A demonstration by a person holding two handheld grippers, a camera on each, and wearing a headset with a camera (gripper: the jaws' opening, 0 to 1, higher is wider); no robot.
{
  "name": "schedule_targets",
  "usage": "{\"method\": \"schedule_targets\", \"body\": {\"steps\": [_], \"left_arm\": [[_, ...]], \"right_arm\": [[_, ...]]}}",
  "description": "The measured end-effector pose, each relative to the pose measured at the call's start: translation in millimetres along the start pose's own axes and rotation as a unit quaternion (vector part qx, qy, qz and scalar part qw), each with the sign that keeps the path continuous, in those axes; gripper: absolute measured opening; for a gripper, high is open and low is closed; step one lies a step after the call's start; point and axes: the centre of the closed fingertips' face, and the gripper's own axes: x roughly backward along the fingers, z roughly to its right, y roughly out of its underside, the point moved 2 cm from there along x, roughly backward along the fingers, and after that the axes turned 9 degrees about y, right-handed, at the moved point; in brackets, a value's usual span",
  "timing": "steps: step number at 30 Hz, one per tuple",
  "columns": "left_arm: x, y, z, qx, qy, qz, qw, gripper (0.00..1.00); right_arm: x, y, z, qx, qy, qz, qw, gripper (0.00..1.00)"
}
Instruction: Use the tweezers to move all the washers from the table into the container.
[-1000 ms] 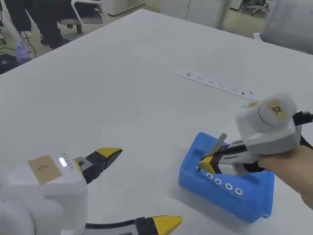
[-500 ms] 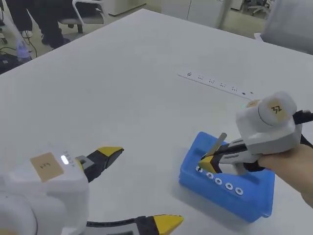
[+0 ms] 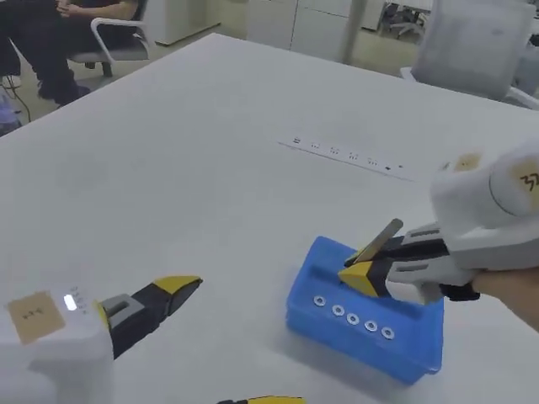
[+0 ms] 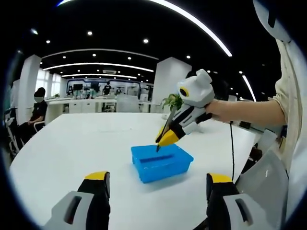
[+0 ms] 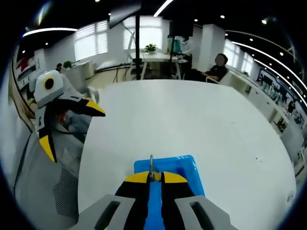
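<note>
A blue container [image 3: 404, 353] sits on the white table with several washers [image 3: 352, 318] in a row inside it. My right gripper [image 3: 360, 276] hovers over the container's far side, shut on the grey tweezers [image 3: 383, 237]. In the left gripper view the tweezers [image 4: 161, 136] slant down toward the container [image 4: 161, 163] below the right gripper [image 4: 169, 138]. In the right gripper view the tweezers [image 5: 151, 167] stand between the closed jaws above the container [image 5: 184, 165]. My left gripper [image 3: 227, 341] is open at the near left, empty, well apart from the container.
A strip of sockets [image 3: 345, 156] is set into the table beyond the container. Office chairs [image 3: 109, 46] and a seated person [image 3: 50, 25] are past the far left table edge. My left gripper [image 5: 67, 120] shows left in the right gripper view.
The head camera has shifted, so everything sits lower and further left. The right gripper with the tweezers has lifted slightly off the row of washers. The left gripper stays open.
</note>
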Motion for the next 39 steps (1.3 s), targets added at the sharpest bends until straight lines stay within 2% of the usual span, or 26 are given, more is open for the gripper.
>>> {"method": "schedule_targets", "body": {"steps": [2,4,8,10,13,14,17,20,22,23,28,33,36,37,39], "left_arm": [[0.7,0.9,2.5,-0.007,0.006,0.000,1.0000,0.83],[1.6,6.5,4.0,0.002,0.013,-0.011,0.9999,0.83],[5.9,4.6,8.0,0.009,0.026,-0.005,0.9996,0.81],[7.1,1.1,12.3,-0.005,0.033,-0.012,0.9994,0.79],[6.2,-4.8,20.2,-0.009,0.059,-0.021,0.9980,0.72],[7.1,-1.6,16.6,-0.013,0.063,-0.023,0.9976,0.71],[5.7,0.3,18.1,-0.048,0.084,-0.038,0.9946,0.63],[2.2,-1.7,24.2,-0.049,0.109,-0.045,0.9918,0.56],[-0.9,-4.5,30.4,-0.057,0.130,-0.049,0.9886,0.54],[-1.4,-5.1,31.2,-0.062,0.132,-0.050,0.9880,0.53],[-7.9,-11.1,42.0,-0.103,0.158,-0.067,0.9797,0.42],[-14.0,-18.2,53.1,-0.113,0.191,-0.069,0.9726,0.37],[-16.3,-22.0,59.1,-0.142,0.213,-0.072,0.9640,0.26],[-17.2,-22.9,62.2,-0.152,0.222,-0.075,0.9601,0.24],[-18.5,-22.9,66.2,-0.155,0.234,-0.080,0.9566,0.24]], "right_arm": [[6.1,-1.8,-1.8,0.002,0.004,0.004,1.0000,0.05],[13.3,-3.1,-5.8,0.002,0.007,0.008,0.9999,0.05],[24.2,-3.3,-16.2,-0.001,0.009,0.016,0.9998,0.05],[29.2,-1.1,-23.5,-0.001,0.010,0.017,0.9998,0.05],[34.9,5.3,-34.1,-0.003,0.010,0.014,0.9998,0.05],[36.2,7.0,-36.7,-0.002,0.010,0.013,0.9999,0.05],[40.0,13.0,-44.6,-0.005,0.009,0.011,0.9999,0.05],[42.5,19.8,-51.4,-0.008,0.006,0.008,0.9999,0.05],[44.1,24.1,-55.9,-0.007,0.003,0.005,1.0000,0.05],[45.4,25.5,-58.6,-0.004,0.001,0.005,1.0000,0.05],[49.5,31.6,-70.6,0.012,-0.010,-0.002,0.9999,0.05],[52.4,40.9,-87.1,0.063,-0.034,-0.021,0.9972,0.05],[52.3,46.2,-98.2,0.086,-0.049,-0.031,0.9946,0.05],[52.3,48.1,-100.9,0.092,-0.053,-0.034,0.9938,0.05],[51.4,52.1,-107.1,0.100,-0.059,-0.042,0.9923,0.05]]}}
